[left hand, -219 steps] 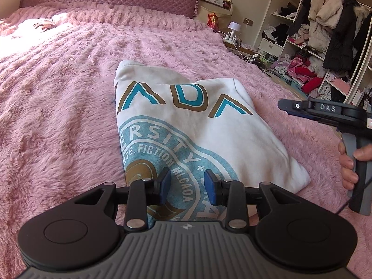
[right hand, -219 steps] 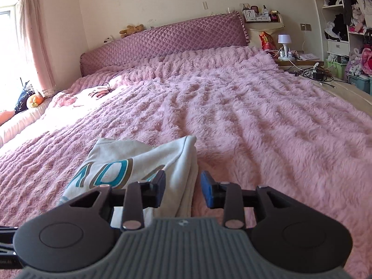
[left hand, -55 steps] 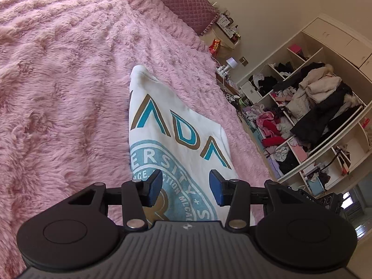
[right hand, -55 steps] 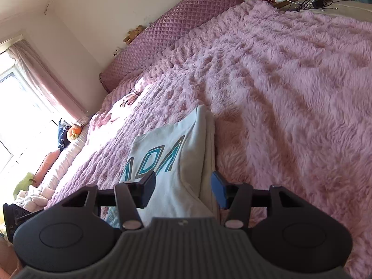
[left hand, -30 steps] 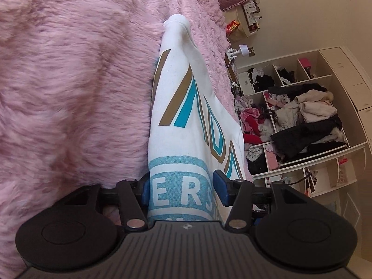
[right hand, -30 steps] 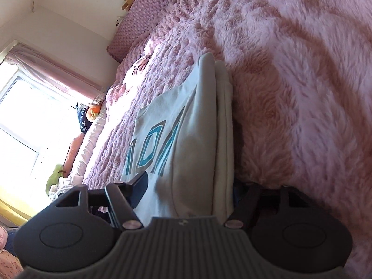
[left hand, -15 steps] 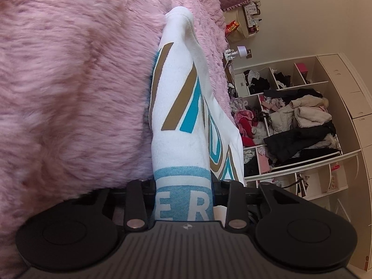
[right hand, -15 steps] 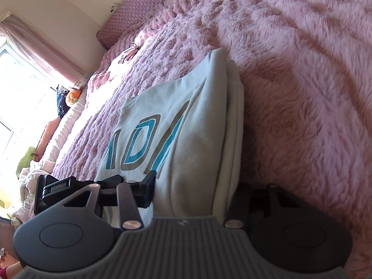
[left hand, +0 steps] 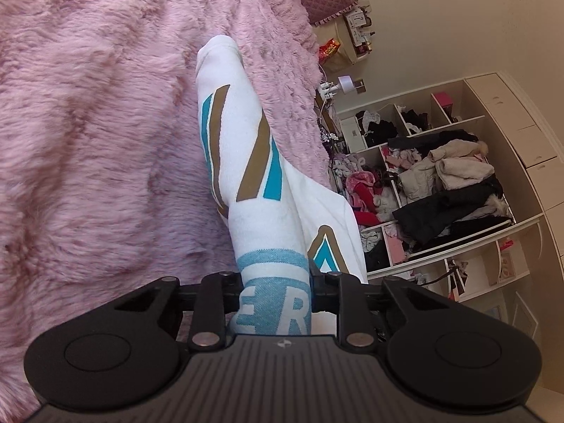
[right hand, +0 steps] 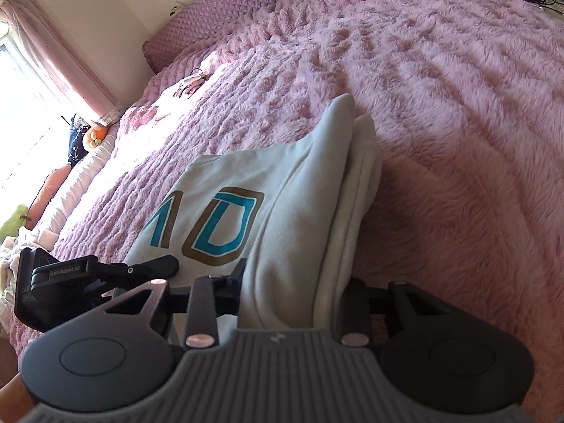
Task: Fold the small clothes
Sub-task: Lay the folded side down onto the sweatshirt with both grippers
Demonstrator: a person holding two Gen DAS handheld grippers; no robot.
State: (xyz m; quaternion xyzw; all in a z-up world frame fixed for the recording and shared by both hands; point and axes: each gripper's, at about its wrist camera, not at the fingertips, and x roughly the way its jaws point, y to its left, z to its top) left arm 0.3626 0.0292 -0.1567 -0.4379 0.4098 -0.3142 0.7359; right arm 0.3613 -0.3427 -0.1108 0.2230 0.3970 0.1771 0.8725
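A folded white sweatshirt (left hand: 253, 183) with teal and brown lettering lies on the pink fuzzy bed (left hand: 88, 123). My left gripper (left hand: 275, 282) is shut on its near left edge, and the cloth rises in a ridge from the jaws. My right gripper (right hand: 292, 289) is shut on the thick folded right edge of the sweatshirt (right hand: 282, 204), lifting it. The left gripper's body (right hand: 63, 282) shows at the left of the right wrist view.
The pink bed cover (right hand: 440, 105) stretches far ahead to a quilted purple headboard (right hand: 246, 7). Open shelves full of clothes (left hand: 440, 183) stand beyond the bed's right side. A bedside stand with a lamp (left hand: 345, 83) is near the headboard.
Both grippers dropped to the sweatshirt's near edge and closed on it. The edge has since lifted off the bed, bunching the cloth into a ridge.
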